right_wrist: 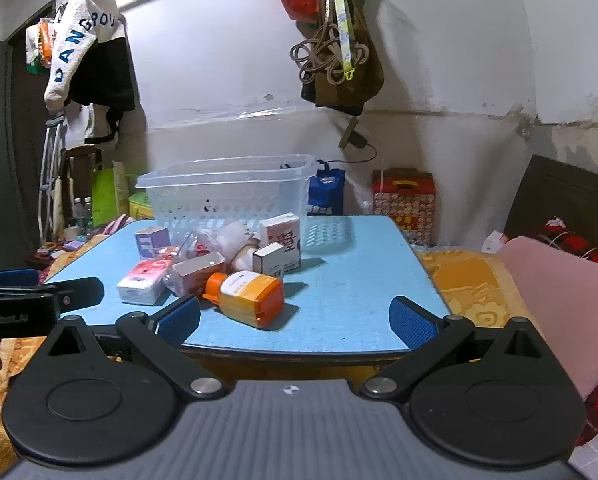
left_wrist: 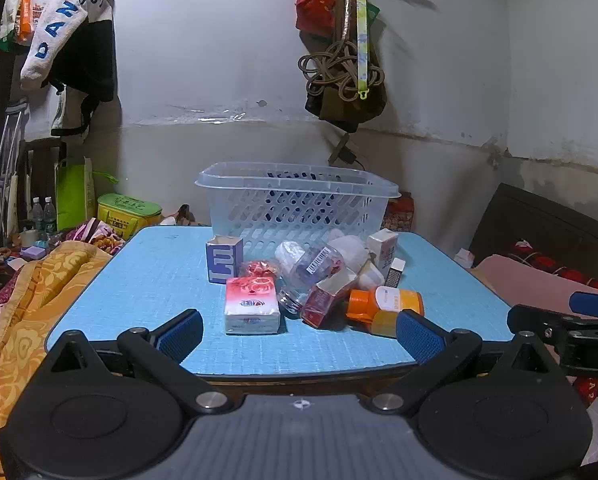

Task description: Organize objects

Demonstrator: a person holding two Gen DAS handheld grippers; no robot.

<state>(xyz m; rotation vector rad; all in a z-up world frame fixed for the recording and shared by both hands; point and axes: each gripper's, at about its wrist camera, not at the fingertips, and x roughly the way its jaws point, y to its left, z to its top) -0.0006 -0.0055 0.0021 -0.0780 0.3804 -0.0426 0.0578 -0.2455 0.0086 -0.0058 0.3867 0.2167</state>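
A clear perforated basket (left_wrist: 299,204) (right_wrist: 227,196) stands at the back of the blue table (left_wrist: 159,280) (right_wrist: 339,280). In front of it lies a pile: a tissue pack (left_wrist: 252,310) (right_wrist: 143,282), an orange bottle (left_wrist: 385,309) (right_wrist: 245,296), a purple box (left_wrist: 223,259) (right_wrist: 151,242), a clear plastic bottle (left_wrist: 309,274), a red box (left_wrist: 325,300) (right_wrist: 197,272) and white cartons (left_wrist: 383,250) (right_wrist: 283,240). My left gripper (left_wrist: 299,338) is open and empty at the table's near edge. My right gripper (right_wrist: 297,324) is open and empty, near the orange bottle.
Beds with orange and pink covers (left_wrist: 27,300) (right_wrist: 559,292) flank the table. Bags and a rope (left_wrist: 339,68) hang on the wall behind. The right gripper shows at the edge of the left wrist view (left_wrist: 579,332); the left one shows in the right wrist view (right_wrist: 31,300).
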